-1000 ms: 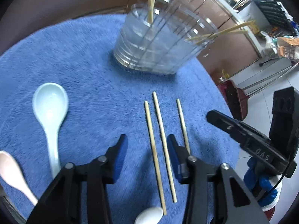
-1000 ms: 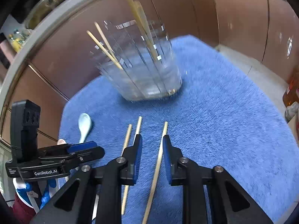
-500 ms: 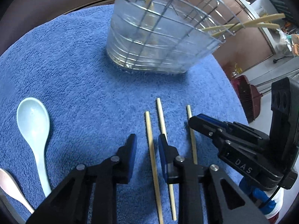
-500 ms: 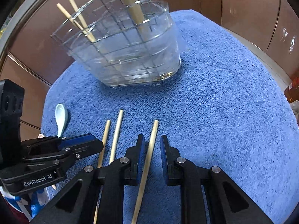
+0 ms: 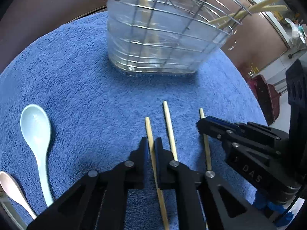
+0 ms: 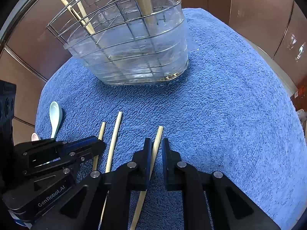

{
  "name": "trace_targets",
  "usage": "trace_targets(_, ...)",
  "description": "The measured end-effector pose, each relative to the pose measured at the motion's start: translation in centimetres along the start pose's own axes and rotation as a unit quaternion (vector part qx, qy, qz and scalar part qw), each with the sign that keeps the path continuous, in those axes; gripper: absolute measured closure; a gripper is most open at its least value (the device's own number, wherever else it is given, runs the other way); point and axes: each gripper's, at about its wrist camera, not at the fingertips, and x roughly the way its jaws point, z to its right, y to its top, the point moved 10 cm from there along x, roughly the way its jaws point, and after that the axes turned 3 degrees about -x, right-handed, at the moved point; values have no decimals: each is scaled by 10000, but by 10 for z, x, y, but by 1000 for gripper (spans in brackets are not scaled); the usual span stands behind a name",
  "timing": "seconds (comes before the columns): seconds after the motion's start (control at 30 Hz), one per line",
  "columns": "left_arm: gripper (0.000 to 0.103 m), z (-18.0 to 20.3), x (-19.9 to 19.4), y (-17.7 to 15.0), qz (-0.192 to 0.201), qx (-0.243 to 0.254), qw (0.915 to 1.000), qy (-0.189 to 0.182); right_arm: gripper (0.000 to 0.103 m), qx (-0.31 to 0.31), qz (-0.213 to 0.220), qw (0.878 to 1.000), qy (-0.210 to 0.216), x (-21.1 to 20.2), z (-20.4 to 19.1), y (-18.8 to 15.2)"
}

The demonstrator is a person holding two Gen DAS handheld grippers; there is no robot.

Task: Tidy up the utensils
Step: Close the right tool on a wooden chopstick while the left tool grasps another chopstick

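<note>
Three wooden chopsticks lie side by side on a blue towel (image 5: 86, 88). My left gripper (image 5: 151, 143) is shut on the left chopstick (image 5: 148, 126), down at the towel. The middle chopstick (image 5: 168, 122) lies free just right of it. My right gripper (image 6: 155, 147) straddles the right chopstick (image 6: 158, 134); its jaws are narrow, with a small gap beside the stick. The right gripper also shows in the left wrist view (image 5: 211, 126). A clear holder with a wire basket (image 5: 159, 38) stands behind, with several chopsticks in it.
A pale blue ceramic spoon (image 5: 36, 134) and a pinkish white spoon (image 5: 11, 187) lie at the towel's left. The holder shows in the right wrist view (image 6: 130, 44) too. Brown cabinet panels (image 6: 249, 9) lie beyond the round towel's edge.
Both grippers have moved forward and lower toward the towel. The left jaws have closed onto the left chopstick. The right jaws have narrowed around the right chopstick.
</note>
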Motion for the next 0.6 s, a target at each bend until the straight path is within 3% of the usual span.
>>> trace_targets(0.3,98,14,-20,-10,532,-226,9975,-416,96,-27,136,9999,18,-18,0,-6)
trace_targets(0.47,98,26,-57,-12,1137,-243,9906,-717,96,-208,601,9980,66,-52,-12,-9)
trace_targets(0.6,98,27,-88,-14,1649,-127,9838,-696,97,-357,1045,9938,137,-86,-26,-17)
